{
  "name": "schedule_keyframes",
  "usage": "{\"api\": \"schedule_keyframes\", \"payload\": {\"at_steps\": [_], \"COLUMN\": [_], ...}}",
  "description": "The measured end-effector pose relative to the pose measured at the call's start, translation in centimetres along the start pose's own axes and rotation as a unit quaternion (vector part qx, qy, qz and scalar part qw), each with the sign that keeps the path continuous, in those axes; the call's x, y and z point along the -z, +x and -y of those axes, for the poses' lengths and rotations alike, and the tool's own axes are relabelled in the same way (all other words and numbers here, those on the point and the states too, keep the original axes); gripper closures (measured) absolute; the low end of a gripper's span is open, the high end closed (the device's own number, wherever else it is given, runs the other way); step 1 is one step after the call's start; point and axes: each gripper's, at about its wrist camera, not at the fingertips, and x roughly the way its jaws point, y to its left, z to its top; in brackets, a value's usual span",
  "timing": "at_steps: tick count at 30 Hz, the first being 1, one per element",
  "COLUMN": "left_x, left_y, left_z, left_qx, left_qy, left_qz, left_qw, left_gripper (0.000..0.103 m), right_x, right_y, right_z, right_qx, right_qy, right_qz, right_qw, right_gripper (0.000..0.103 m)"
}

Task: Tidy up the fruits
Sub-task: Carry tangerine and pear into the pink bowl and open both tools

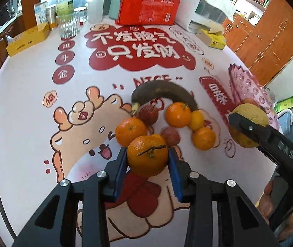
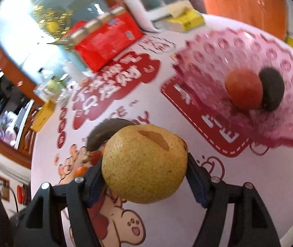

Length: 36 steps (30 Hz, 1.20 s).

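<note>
My left gripper (image 1: 148, 160) is shut on an orange with a stem (image 1: 147, 154), held just above the table. Ahead lies a pile of fruit: several oranges (image 1: 177, 114), a red apple (image 1: 148, 114), a small yellow citrus (image 1: 196, 120), a dark overripe banana (image 1: 163, 91). My right gripper (image 2: 144, 167) is shut on a yellow pear (image 2: 144, 166), also in the left wrist view (image 1: 248, 127), right of the pile. A pink fruit plate (image 2: 278, 123) at the right holds an orange-red fruit (image 2: 244, 88) and a dark fruit (image 2: 272, 88).
At the table's far edge stand a red pack of rolls (image 1: 148, 6), a glass (image 1: 68, 25), a water bottle (image 1: 64, 2), a yellow box (image 1: 28, 39), a white appliance (image 1: 204, 4) and a yellow-green box (image 1: 212, 38). Wooden cabinets (image 1: 270, 33) stand beyond.
</note>
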Motion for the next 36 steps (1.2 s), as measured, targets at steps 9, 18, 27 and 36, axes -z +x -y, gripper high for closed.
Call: {"api": "schedule_keyframes", "payload": {"at_steps": [9,18,27,36], "left_x": [-1.9,-3.5,-7.3,-13.3], "left_y": [-3.5,-6.8,-7.0,-4.3], "left_z": [5.5,12.0,19.3,26.6], "left_qx": [0.01,0.016,0.015,-0.005], "left_qy": [0.024,0.043,0.056,0.082], "left_qz": [0.036,0.083,0.111,0.131], "left_qw": [0.999,0.9955,0.9921,0.988], "left_gripper": [0.066,0.066,0.066,0.066], "right_x": [-1.8,-4.3,-10.1,-17.9], "right_y": [-6.1,-10.3,-13.3,-12.8], "right_z": [-0.2,2.0,7.8,13.8], "right_qx": [-0.02,-0.034,-0.016,0.047], "right_qy": [-0.074,-0.129,-0.147,-0.2], "right_qz": [0.047,0.069,0.108,0.136], "right_qw": [0.996,0.989,0.983,0.969], "right_gripper": [0.032,0.032,0.032,0.032]}}
